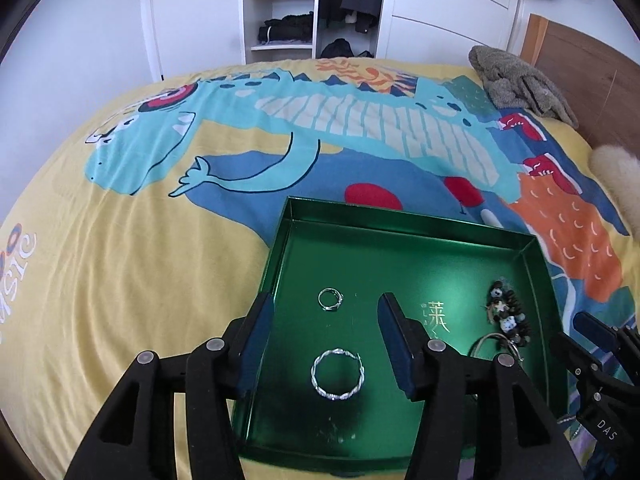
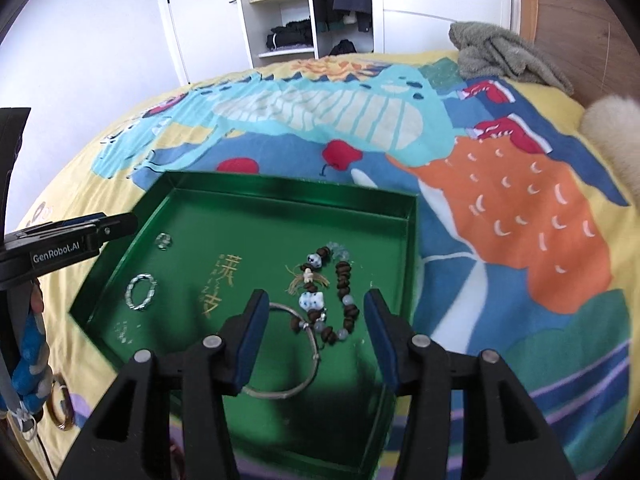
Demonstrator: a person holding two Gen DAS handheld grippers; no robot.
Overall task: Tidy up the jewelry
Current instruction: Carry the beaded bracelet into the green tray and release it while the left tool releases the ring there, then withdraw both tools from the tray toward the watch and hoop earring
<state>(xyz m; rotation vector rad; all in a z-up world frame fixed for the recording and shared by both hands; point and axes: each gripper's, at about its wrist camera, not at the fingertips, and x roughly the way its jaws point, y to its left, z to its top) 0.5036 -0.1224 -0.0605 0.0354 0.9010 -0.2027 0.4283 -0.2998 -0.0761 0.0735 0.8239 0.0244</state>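
A shallow green tray lies on the bed. In it lie a twisted silver ring, a smaller silver ring, a brown beaded bracelet and a thin silver bangle. My left gripper is open and empty, hovering over the two rings. My right gripper is open and empty, above the bracelet and bangle. Each gripper shows at the edge of the other's view.
The bed has a yellow cover with a blue dinosaur print. A grey towel and a wooden headboard are at the far right. More jewelry, a bangle and blue beads, lies left of the tray.
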